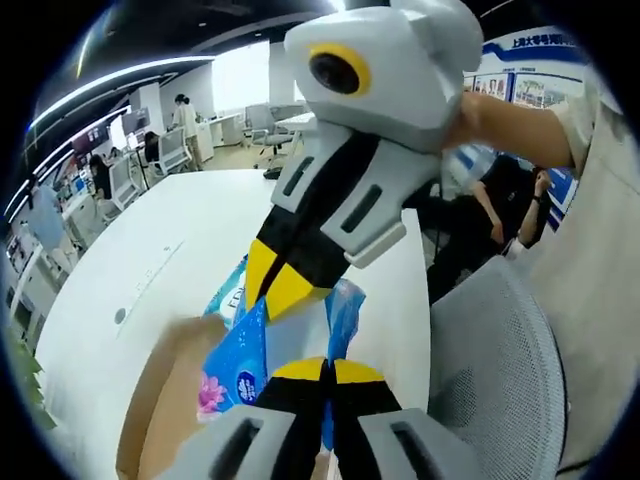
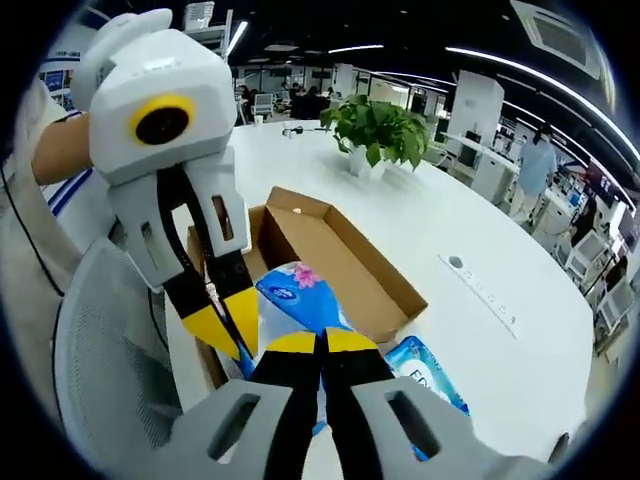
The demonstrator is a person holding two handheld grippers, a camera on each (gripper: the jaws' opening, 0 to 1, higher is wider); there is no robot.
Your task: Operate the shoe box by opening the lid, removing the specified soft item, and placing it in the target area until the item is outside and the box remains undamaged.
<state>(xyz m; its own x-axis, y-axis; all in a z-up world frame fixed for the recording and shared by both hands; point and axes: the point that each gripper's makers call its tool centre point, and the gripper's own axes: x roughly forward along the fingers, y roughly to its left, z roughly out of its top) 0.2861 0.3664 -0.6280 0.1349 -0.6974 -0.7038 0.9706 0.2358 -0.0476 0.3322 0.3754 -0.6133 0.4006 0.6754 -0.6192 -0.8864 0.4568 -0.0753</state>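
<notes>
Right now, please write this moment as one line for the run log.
left claw: shut on blue tissue pack | right claw: shut on same pack | open brown cardboard shoe box: on white table

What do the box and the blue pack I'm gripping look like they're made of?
The box looks like plain brown cardboard: matte, with folded flaps and raw edges. The blue pack seems to be thin glossy plastic film, printed and crinkled where both grippers pinch it; likely soft tissues inside.
</notes>
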